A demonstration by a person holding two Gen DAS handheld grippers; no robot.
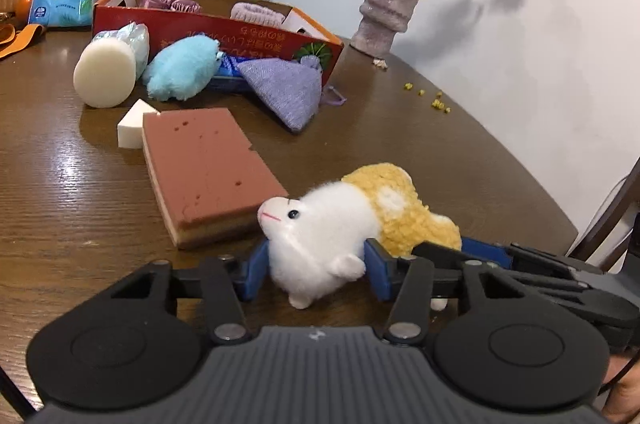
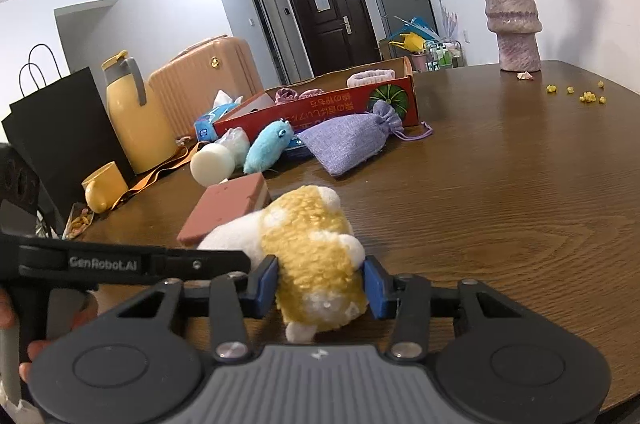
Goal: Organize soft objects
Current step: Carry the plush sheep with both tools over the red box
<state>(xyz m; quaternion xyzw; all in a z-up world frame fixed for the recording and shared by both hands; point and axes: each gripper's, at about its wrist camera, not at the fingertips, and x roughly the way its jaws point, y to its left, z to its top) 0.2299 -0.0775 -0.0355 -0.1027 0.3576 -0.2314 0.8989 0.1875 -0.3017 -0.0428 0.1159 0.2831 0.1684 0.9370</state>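
Observation:
A white and yellow plush hamster (image 1: 340, 224) lies on the wooden table (image 1: 60, 183). My left gripper (image 1: 316, 270) is shut on its white front half. My right gripper (image 2: 320, 284) is shut on its yellow rear half (image 2: 316, 256). The right gripper's black body shows at the right of the left wrist view (image 1: 540, 264). Beyond lie a pink sponge block (image 1: 208, 171), a white wedge sponge (image 1: 134, 123), a white round sponge (image 1: 106, 71), a blue plush (image 1: 182, 67) and a purple drawstring pouch (image 1: 286, 87). A red cardboard box (image 1: 224, 27) behind them holds several soft items.
A vase of dried roses (image 1: 386, 11) stands at the back by the wall, with yellow crumbs (image 1: 436, 101) nearby. A tissue pack (image 1: 64, 3), yellow thermos (image 2: 132, 111), yellow mug (image 2: 104, 191), black paper bag (image 2: 60, 131) and orange strap (image 2: 156, 175) sit at the left.

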